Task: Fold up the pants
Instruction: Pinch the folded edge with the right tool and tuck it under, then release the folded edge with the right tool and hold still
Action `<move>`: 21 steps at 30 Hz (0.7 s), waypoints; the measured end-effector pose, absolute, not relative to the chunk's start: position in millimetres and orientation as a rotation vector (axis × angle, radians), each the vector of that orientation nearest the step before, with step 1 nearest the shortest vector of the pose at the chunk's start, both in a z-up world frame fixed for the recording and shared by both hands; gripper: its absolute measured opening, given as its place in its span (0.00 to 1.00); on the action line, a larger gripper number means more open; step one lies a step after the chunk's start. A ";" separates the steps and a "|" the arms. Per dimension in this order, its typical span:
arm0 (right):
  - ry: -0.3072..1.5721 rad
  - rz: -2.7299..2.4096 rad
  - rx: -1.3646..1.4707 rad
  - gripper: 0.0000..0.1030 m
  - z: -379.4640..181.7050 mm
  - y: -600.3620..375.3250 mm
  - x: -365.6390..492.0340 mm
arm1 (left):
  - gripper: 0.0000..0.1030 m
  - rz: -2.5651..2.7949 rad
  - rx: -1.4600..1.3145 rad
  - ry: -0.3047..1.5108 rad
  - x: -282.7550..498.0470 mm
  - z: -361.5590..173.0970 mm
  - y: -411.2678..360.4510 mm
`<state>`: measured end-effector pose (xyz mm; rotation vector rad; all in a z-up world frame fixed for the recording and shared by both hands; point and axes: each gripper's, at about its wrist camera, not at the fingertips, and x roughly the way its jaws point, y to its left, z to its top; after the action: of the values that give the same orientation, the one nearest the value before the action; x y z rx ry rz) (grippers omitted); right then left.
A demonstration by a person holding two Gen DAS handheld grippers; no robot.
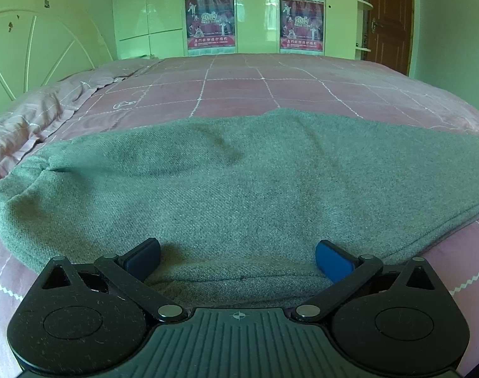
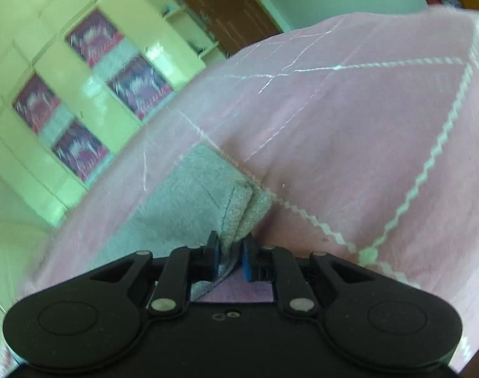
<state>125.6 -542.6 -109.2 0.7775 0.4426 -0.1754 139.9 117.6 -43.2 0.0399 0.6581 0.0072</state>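
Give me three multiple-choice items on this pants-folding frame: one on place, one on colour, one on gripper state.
1. Where do the pants lie?
A. on the pink bedspread
B. on the floor
C. on a chair

2. What colour are the pants?
A. red
B. grey
C. black

3. Which gripper grips the cloth?
A. the left gripper
B. neither
C. the right gripper

Answers: 1 A, the cloth is spread across the checked bedspread in the left wrist view. 2 B, the knit reads grey in both views. 3 C, the right fingers pinch a cloth edge, while the left fingers stand wide apart over the pants.
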 end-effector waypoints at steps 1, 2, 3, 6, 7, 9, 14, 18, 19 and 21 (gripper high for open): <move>0.436 -0.185 0.792 0.05 -107.6 -541.2 124.5 | 1.00 0.008 0.040 0.662 140.3 -42.7 117.9; 0.440 -0.198 0.798 0.06 -104.9 -538.5 125.4 | 1.00 0.009 0.040 0.666 141.6 -42.2 117.9; 0.450 -0.205 0.794 0.06 -103.3 -536.9 127.6 | 1.00 0.013 0.040 0.669 142.3 -42.3 118.0; 0.470 -0.197 0.792 0.08 -100.6 -538.5 130.3 | 1.00 0.028 0.042 0.669 143.8 -42.3 116.6; 0.472 -0.190 0.797 0.08 -101.5 -540.7 129.3 | 1.00 0.032 0.041 0.667 143.9 -42.6 116.1; 0.475 -0.177 0.818 0.08 -103.1 -545.3 126.5 | 1.00 0.039 0.041 0.663 143.6 -43.1 115.3; 0.490 -0.164 0.874 0.15 -101.8 -550.3 129.2 | 1.00 0.043 0.046 0.658 142.4 -44.4 113.4; 0.488 -0.148 0.899 0.26 -100.8 -550.2 129.5 | 1.00 0.044 0.049 0.654 140.1 -44.3 112.3; 0.481 -0.130 0.912 0.37 -100.1 -550.0 130.3 | 1.00 0.045 0.049 0.652 139.7 -44.3 112.3; 0.479 -0.110 0.916 0.49 -96.3 -548.5 130.8 | 1.00 0.046 0.050 0.648 138.7 -44.4 112.0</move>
<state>130.8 -548.5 -96.3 0.9164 0.4794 -0.1104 138.7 112.0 -44.4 0.0504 0.6483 0.0456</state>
